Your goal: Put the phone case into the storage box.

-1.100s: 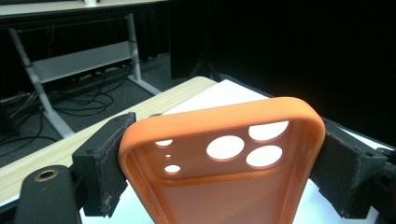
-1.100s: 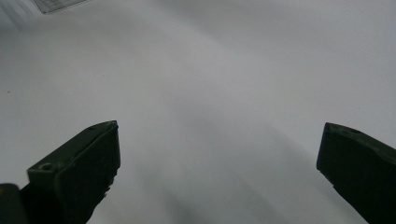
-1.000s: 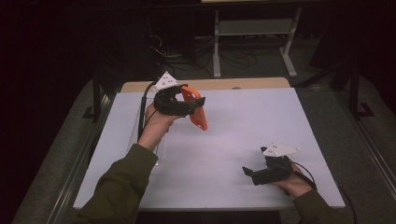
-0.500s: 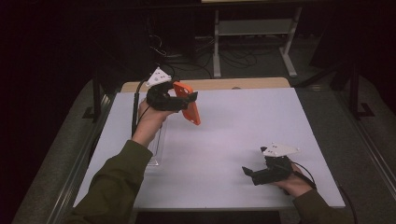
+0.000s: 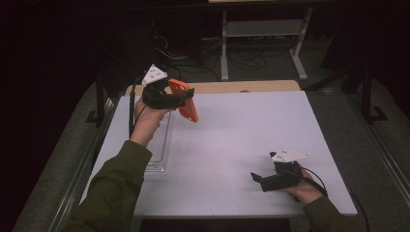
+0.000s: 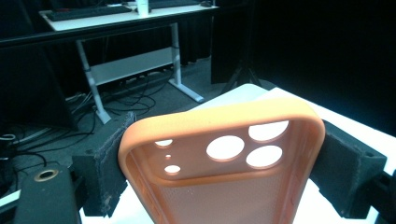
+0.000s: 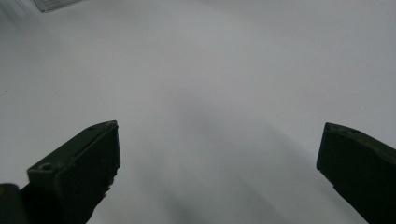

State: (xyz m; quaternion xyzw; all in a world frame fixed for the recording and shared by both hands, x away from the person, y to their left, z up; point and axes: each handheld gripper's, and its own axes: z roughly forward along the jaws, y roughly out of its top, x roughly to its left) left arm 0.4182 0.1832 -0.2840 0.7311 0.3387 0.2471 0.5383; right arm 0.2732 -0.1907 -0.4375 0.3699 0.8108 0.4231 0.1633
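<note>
The left tongs are clenched across the width of one orange phone case, holding it in the air above the far left of the desk, probably to carry it clear. The right tongs rest released and empty near the front edge. One clear tray lies below the raised hand.

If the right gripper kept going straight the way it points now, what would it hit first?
Probably the white table: the right gripper, jaws open and empty, aims low across bare tabletop. A clear tray lies farther off, to one side of that line.
</note>
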